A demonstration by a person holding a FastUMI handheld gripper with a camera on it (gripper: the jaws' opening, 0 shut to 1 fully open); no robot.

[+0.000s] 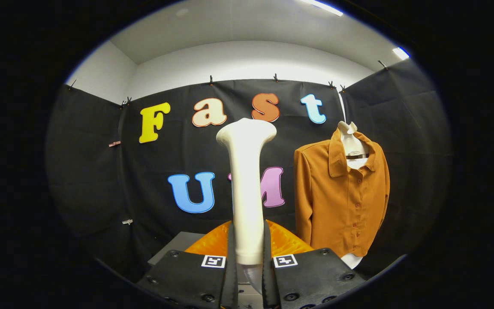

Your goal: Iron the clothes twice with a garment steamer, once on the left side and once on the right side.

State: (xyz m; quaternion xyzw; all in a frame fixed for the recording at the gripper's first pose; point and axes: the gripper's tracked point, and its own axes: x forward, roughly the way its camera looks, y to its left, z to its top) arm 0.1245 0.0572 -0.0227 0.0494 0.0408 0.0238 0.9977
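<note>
Both fingers of the gripper [247,274] clench the handle of the white garment steamer [246,189], which stands upright, head on top. At about two o'clock from it, beyond the fingers and well apart, hangs the orange shirt [341,201], facing the gripper and not yet touched by the steamer head.

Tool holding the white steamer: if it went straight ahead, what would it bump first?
Probably the black cloth wall behind. The tool grips the tall white plastic steamer, and the orange button-up shirt hangs off to one side; depth is unclear.
</note>
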